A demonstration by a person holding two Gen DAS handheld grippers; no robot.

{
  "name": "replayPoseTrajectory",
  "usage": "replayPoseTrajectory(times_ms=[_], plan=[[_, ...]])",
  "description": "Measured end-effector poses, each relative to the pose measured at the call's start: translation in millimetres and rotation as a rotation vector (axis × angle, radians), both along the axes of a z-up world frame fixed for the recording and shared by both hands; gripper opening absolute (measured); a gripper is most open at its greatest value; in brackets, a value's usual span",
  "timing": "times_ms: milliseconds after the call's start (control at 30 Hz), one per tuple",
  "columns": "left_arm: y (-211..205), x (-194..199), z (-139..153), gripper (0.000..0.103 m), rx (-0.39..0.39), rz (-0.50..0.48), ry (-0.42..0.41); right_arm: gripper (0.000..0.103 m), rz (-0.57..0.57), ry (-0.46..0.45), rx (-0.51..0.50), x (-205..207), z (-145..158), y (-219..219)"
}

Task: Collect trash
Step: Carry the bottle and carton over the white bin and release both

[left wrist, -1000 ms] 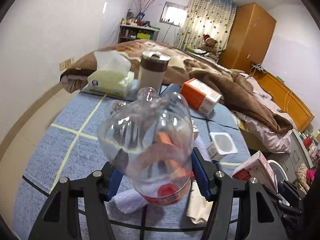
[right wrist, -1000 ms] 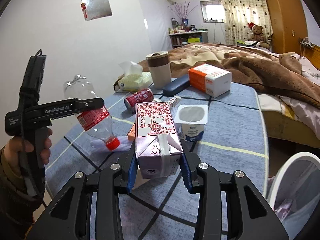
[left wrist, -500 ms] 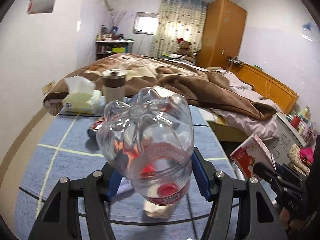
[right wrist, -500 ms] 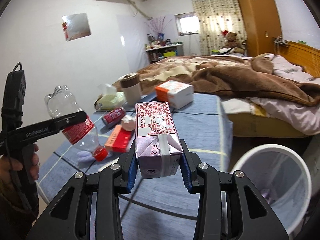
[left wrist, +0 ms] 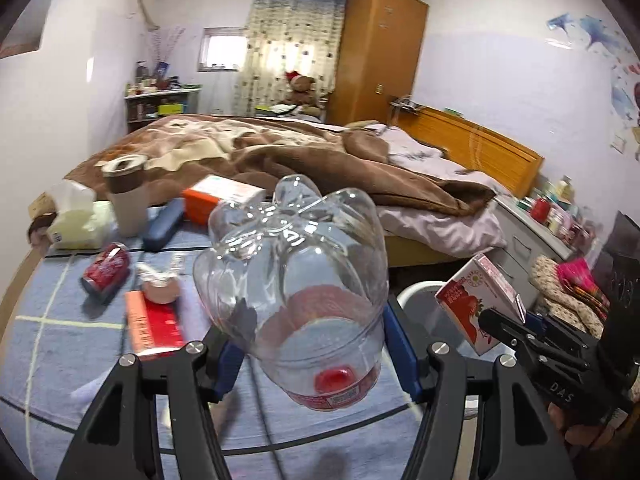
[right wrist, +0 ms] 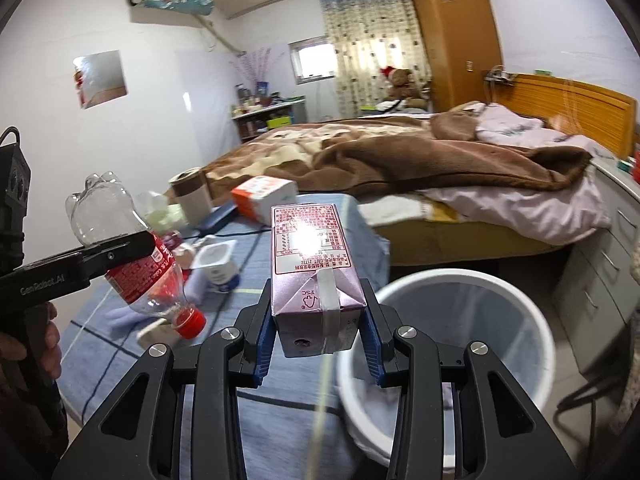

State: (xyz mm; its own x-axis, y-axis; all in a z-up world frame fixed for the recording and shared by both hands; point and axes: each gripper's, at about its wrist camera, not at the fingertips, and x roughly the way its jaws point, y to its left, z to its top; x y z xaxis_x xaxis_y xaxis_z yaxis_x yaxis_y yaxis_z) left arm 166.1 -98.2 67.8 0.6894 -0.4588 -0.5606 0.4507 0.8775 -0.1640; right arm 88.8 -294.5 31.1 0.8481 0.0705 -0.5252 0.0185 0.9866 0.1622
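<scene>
My left gripper [left wrist: 314, 356] is shut on a clear plastic bottle [left wrist: 296, 280] with a red cap and label, held above the blue table; the bottle also shows in the right wrist view [right wrist: 132, 248]. My right gripper [right wrist: 318, 340] is shut on a purple milk carton [right wrist: 310, 256], held at the table's right edge beside the white trash bin [right wrist: 472, 292]. The carton also shows in the left wrist view [left wrist: 476, 304], over the bin [left wrist: 420, 300].
On the blue table [left wrist: 60, 340] lie a red can [left wrist: 106, 270], a red box [left wrist: 150, 326], a tissue pack [left wrist: 76, 220], a brown-lidded cup [left wrist: 126, 196], an orange box [left wrist: 222, 196] and a yogurt cup [right wrist: 216, 260]. A bed [right wrist: 400, 160] stands behind, drawers [right wrist: 600, 280] at right.
Both grippers have swung to the right with their loads. The bin has come closer and fuller into the right wrist view, and the carton now sits next to its rim.
</scene>
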Motion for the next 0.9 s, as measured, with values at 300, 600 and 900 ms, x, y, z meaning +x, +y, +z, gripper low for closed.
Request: replayPoseTrajectory(times_ms=[300,600,900], plan=[[-68,-5,-5,0.065,0.005,-0.139,0.038,0.039,-0.114,0.027,-0.032,-12,-7,-35],[-128,-3,-26,0.065,0.062,-0.236,0.080,0.039,-0.184,0.102,-0.019,-16,-31,-66],[-162,2,-51,0.065,0.130,-0.268,0.131,0.039,-0.220,0.172,-0.031,-16,-48,-85]])
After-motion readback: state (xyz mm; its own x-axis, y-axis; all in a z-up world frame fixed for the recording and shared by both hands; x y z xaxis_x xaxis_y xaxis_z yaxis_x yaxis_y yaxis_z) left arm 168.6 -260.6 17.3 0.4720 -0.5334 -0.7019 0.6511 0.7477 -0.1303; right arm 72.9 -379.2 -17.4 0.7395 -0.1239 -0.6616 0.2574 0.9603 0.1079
